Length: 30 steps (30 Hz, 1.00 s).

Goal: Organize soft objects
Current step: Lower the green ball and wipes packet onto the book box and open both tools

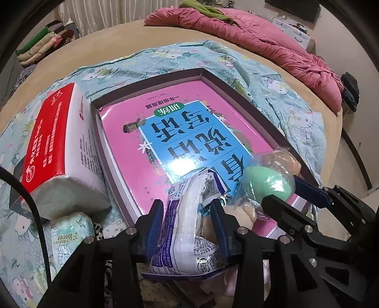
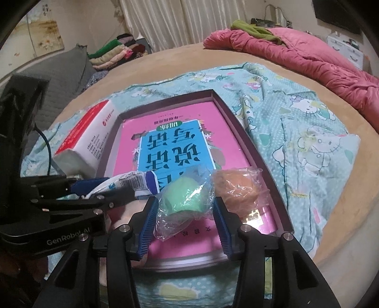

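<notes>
Left tongs (image 1: 187,227) sit around a white tissue pack with blue-purple print (image 1: 189,227); both blue pads are right at its sides, and the pack looks slightly pinched, so I read it as grasped, though the contact is only just visible. The pack lies partly over the near edge of a shallow box tray (image 1: 113,151) that holds a pink book with a blue title panel (image 1: 165,132). Right tongs (image 2: 186,221) straddle a green soft ball in clear plastic wrap (image 2: 187,199); the wrap reaches both pads, but whether the pads press on it I cannot tell. The green ball rests on the book at the near end of the tray. Just beside it, to the right in the right wrist view, an orange soft ball in clear wrap (image 2: 234,189) lies on the book too, touching or nearly touching the green one. A big red and white tissue pack (image 1: 61,151) leans against the tray's left wall, outside it. Below that, a small pack printed with flowers (image 1: 71,237) lies on the bedding. Everything sits on a teal cartoon-print blanket (image 2: 296,123) spread on a tan bed (image 2: 343,189). A crumpled pink quilt (image 2: 308,54) lies at the far side with a green cloth (image 2: 255,29) on top. Folded clothes (image 2: 113,53) are stacked beyond the bed by the curtains (image 2: 165,21).
</notes>
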{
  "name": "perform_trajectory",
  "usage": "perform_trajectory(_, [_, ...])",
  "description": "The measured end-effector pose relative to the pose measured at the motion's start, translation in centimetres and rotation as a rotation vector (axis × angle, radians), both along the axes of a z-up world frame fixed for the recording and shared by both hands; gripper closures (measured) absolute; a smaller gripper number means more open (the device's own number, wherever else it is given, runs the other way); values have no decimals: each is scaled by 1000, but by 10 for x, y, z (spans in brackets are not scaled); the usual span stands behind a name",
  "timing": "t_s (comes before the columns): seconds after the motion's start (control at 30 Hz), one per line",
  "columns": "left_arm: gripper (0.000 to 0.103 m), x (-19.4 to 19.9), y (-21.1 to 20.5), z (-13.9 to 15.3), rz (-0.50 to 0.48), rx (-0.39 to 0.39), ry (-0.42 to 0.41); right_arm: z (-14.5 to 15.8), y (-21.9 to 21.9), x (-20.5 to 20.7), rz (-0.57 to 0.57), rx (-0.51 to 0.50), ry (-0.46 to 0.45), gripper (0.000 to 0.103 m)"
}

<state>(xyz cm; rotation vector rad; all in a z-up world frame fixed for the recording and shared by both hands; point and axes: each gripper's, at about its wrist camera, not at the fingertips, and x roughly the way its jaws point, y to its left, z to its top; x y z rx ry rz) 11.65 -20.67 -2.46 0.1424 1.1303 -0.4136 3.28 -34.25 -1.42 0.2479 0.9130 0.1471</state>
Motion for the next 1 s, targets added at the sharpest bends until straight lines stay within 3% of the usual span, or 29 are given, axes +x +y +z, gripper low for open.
perform_trajectory(0.17, [61, -2, 3, 4, 9, -5, -1, 1, 2, -1, 10, -4, -10, 49])
perform_trajectory(0.63, [44, -13, 20, 29, 50, -17, -46, 5, 2, -2, -2, -9, -28, 42])
perform_trajectory(1.0, [38, -30, 40, 45, 82, -23, -82, 13, 3, -6, -17, -31, -79, 30])
